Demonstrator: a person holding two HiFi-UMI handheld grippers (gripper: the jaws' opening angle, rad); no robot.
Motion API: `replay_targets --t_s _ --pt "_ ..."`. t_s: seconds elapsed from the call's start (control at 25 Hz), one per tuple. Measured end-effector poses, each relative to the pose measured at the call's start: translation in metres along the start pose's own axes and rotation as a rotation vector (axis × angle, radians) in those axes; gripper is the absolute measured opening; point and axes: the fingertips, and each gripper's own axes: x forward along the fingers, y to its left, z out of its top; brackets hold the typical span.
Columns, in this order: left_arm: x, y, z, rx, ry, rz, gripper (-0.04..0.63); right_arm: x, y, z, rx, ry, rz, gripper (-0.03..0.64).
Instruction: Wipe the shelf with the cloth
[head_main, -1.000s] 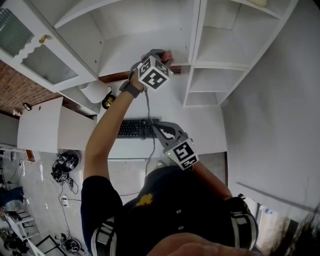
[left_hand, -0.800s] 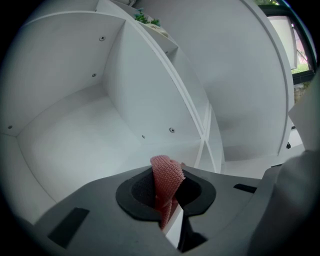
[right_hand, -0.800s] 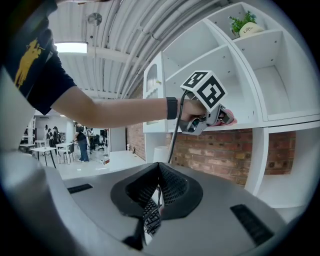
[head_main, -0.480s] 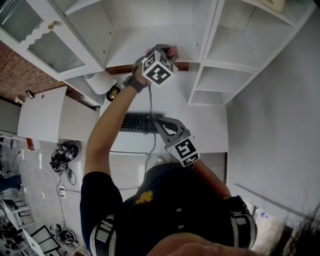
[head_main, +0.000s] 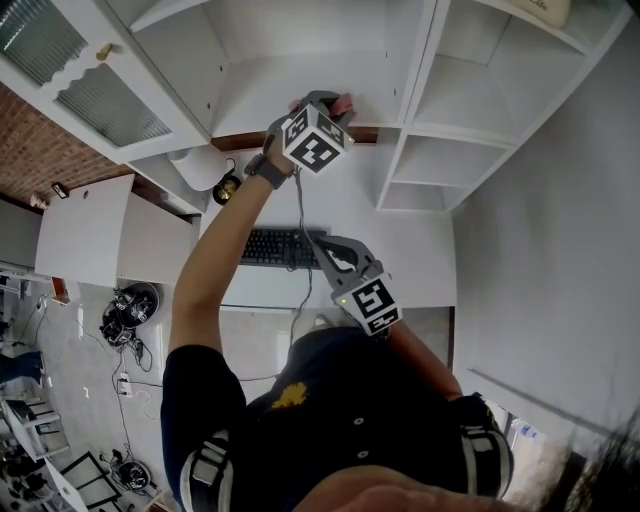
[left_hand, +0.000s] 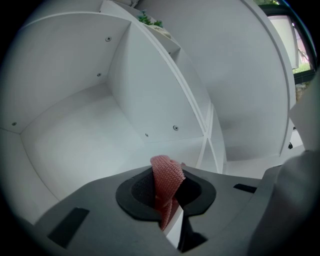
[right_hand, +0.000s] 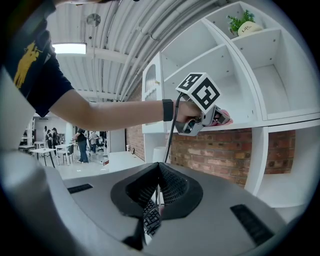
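Observation:
My left gripper (head_main: 335, 103) is raised to the front edge of a white shelf (head_main: 290, 85) and is shut on a pink knitted cloth (head_main: 345, 103). In the left gripper view the cloth (left_hand: 166, 184) sticks up between the closed jaws, with the shelf compartment (left_hand: 85, 135) right ahead. The right gripper view shows the left gripper (right_hand: 220, 119) with the cloth (right_hand: 224, 120) resting at the shelf edge. My right gripper (head_main: 318, 243) hangs lower, over the desk, shut with nothing in it (right_hand: 152, 202).
A white shelving unit (head_main: 450, 90) with several open compartments stands to the right. A keyboard (head_main: 272, 247) lies on the white desk below. A glazed cabinet door (head_main: 80, 75) hangs open at the left. A potted plant (right_hand: 242, 24) sits on a top shelf.
The view shifted between one second and half a second ago. The left gripper with the cloth moved slightly right along the shelf edge; since then it has hardly moved. The right gripper stayed put.

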Motion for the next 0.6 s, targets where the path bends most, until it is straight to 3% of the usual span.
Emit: replay_targets --t_s 0.6 --pt "-0.0037 0.0026 -0.0015 0.008 -0.021 0.027 0.067 -0.0037 -0.0039 -0.0002 0.002 -0.001 -0.017 0.005"
